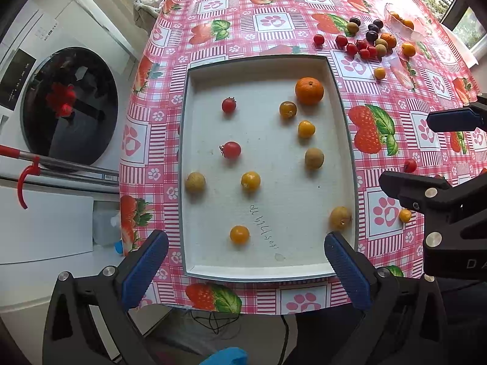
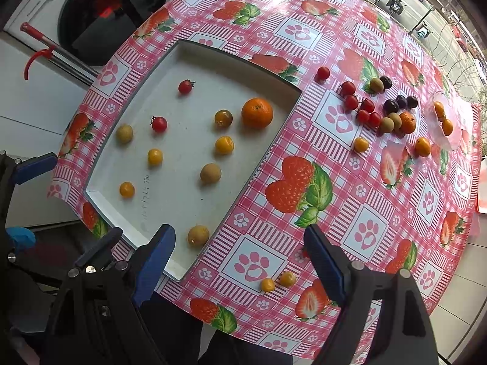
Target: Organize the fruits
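A white tray lies on the table and holds several small fruits: an orange, red tomatoes, yellow tomatoes and brown longans. The tray also shows in the right wrist view. My left gripper is open and empty above the tray's near edge. My right gripper is open and empty over the tablecloth beside the tray's near right corner; two yellow tomatoes lie between its fingers. A pile of loose fruits lies far right.
The table has a pink strawberry tablecloth. A clear glass dish with oranges stands beyond the pile. A washing machine and a red-handled pole stand left of the table. The table's near edge is right below both grippers.
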The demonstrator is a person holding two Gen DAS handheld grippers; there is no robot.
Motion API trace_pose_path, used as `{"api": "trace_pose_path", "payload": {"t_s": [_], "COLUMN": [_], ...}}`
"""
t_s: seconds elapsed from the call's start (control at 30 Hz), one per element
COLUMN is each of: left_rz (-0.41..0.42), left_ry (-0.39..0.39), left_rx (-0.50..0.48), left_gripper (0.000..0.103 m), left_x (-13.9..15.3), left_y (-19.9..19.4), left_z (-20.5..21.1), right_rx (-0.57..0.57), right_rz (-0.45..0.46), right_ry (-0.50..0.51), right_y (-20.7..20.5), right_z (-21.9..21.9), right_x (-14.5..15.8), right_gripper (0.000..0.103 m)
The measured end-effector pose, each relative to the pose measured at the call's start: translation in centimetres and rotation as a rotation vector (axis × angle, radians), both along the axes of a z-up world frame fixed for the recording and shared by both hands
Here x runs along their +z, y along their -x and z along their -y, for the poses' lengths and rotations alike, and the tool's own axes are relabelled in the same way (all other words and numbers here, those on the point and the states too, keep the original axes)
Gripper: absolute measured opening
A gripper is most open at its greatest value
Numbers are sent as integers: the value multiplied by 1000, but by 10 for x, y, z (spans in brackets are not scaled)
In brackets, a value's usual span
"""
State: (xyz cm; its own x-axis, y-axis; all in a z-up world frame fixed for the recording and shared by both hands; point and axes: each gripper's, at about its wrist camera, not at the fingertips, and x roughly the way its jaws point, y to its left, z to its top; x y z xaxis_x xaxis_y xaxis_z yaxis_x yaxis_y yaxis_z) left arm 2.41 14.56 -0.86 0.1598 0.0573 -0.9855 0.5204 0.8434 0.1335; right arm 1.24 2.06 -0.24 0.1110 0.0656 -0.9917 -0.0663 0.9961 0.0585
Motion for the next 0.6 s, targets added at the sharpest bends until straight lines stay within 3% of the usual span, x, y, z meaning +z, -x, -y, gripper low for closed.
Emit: {"api": "trace_pose_path", "payload": {"t_s": [0.6], "left_rz": [4], "left_ry": [-16], "left_rx": [-26], "left_gripper": [103], "left_x": [0], "left_y": [4], "left_z": [6], "right_rx": [16], "right_rz": [-13], "right_ry": [3], "right_y": [0], "right_z": [0], "right_x": [-3], "right_gripper": [89]}}
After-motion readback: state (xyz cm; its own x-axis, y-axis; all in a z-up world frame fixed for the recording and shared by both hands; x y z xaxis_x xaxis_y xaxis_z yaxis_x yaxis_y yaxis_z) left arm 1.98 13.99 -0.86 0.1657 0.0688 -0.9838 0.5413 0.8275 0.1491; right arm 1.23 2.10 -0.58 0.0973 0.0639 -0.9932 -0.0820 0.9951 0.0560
